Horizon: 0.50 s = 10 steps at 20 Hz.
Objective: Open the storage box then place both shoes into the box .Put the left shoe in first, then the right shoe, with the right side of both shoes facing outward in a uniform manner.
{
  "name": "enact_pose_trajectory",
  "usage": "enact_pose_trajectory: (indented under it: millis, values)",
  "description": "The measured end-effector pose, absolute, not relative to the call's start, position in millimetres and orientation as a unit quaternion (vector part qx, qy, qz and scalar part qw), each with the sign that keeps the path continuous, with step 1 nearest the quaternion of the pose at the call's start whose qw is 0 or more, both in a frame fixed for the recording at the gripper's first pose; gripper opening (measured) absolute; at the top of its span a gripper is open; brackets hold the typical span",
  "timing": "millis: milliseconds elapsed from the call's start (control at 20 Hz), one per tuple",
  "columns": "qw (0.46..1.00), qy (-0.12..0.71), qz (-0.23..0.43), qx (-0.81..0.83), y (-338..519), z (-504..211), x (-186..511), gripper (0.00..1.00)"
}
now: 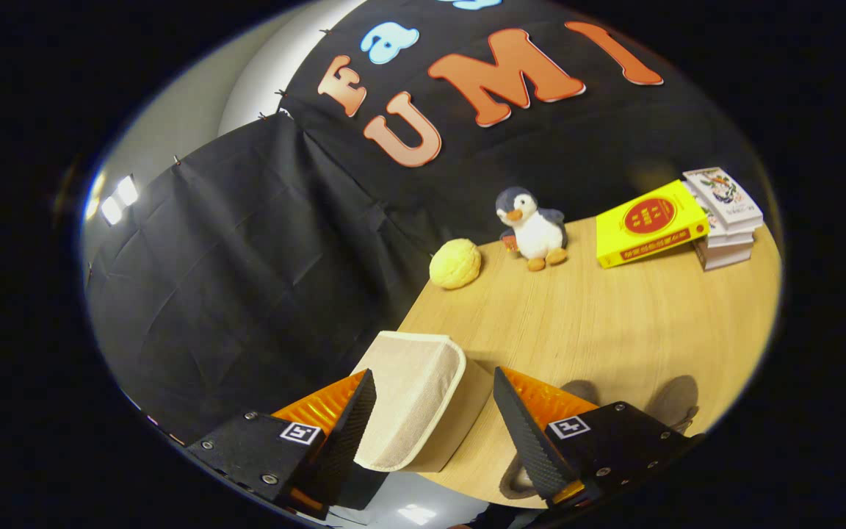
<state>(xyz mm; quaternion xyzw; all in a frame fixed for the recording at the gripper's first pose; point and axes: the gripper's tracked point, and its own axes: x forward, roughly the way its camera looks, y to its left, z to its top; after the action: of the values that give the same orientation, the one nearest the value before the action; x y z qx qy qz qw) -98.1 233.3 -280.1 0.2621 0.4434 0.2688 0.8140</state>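
A beige fabric storage box with a pale trimmed edge stands at the near corner of the wooden table. It lies between my two fingers, closer to the left finger than to the right finger. My gripper is open, and the fingers stand wide apart around the box's top without pressing on it. Part of a shoe shows just beyond the right finger, mostly hidden behind it. Another bit of grey and white shoe peeks out under that finger.
At the back of the table sit a yellow round bun-like toy, a plush penguin, a yellow book and a stack of books. Black cloth hangs behind and to the left. The table's left edge runs beside the box.
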Motion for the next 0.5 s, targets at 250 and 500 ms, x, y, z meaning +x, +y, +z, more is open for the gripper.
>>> enact_pose_trajectory:
  millis: [250, 500]
  values:
    - [0.777, 0.492, 0.289, 0.266, 274, -320, -121, 0.96]
    - [0.735, 0.539, 0.301, 0.282, 307, -355, -143, 0.96]
